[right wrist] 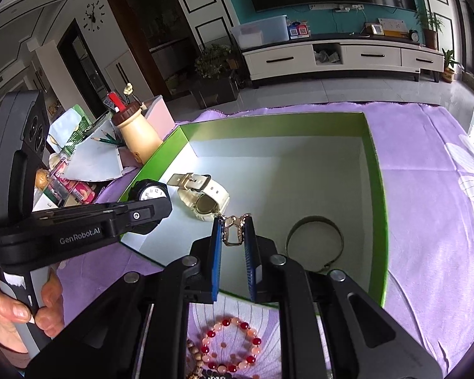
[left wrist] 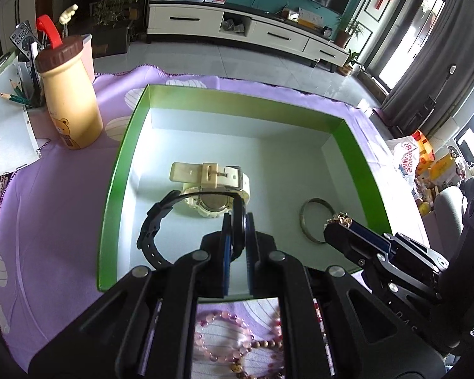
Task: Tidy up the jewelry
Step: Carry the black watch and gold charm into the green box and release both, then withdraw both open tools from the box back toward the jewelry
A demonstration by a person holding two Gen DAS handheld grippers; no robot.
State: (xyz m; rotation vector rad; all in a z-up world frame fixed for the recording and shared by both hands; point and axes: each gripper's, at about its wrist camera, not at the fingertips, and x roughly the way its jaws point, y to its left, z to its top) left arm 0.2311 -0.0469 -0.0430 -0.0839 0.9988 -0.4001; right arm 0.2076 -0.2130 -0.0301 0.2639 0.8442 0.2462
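Note:
A green box (left wrist: 120, 161) with a white floor lies on the purple cloth. In it lie a cream watch (left wrist: 211, 186) and a metal bangle (left wrist: 316, 221). My left gripper (left wrist: 237, 221) is shut on a black watch (left wrist: 154, 227) and holds it over the box floor. My right gripper (right wrist: 232, 225) is shut on a gold chain bracelet (right wrist: 233, 227) above the box, beside the bangle (right wrist: 314, 240). The black watch's face (right wrist: 150, 193) and the cream watch (right wrist: 205, 197) show in the right wrist view. Bead bracelets (right wrist: 230, 344) lie on the cloth in front of the box.
A cream bottle (left wrist: 69, 101) with a brown cap stands left of the box, next to a pencil holder (left wrist: 19, 94) and papers. Pink bead bracelets (left wrist: 230, 338) lie under my left gripper. The table's far edge runs behind the box.

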